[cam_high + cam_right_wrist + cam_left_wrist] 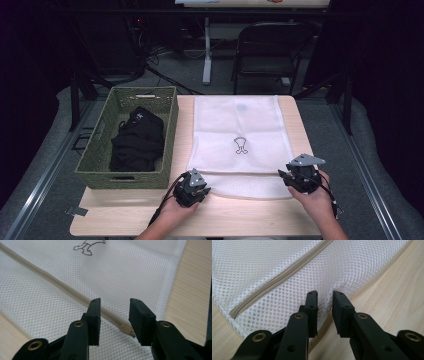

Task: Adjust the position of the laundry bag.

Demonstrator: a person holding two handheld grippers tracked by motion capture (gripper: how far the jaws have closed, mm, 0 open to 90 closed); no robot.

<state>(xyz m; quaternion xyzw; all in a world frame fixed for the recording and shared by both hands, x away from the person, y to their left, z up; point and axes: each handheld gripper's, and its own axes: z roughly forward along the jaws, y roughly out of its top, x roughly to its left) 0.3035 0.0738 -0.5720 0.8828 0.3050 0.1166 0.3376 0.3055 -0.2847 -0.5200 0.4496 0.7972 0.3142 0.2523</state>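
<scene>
1. At the near edge of the desk (240, 220) we find both hands, each carrying a claw.
2. The left claw (199, 189) sits at the near left corner of the white mesh laundry bag (240, 135). In the left gripper view its jaws stand slightly apart with the bag's edge (325, 305) between them; we cannot confirm that the pads press the mesh.
3. The right claw (286, 176) is at the bag's near right corner. In the right gripper view its jaws are spread, with the zip pull (126, 329) lying between them, untouched.
4. The bag lies flat on the desk, its beige zip (279, 278) running across the near end and a small dark outline figure (241, 145) printed at mid-length.
5. To the left of the bag, just beside it, stands a green woven basket (170, 145) holding dark clothing (137, 142).
6. Beyond the desk we note a folding chair (270, 50) on the floor.
</scene>
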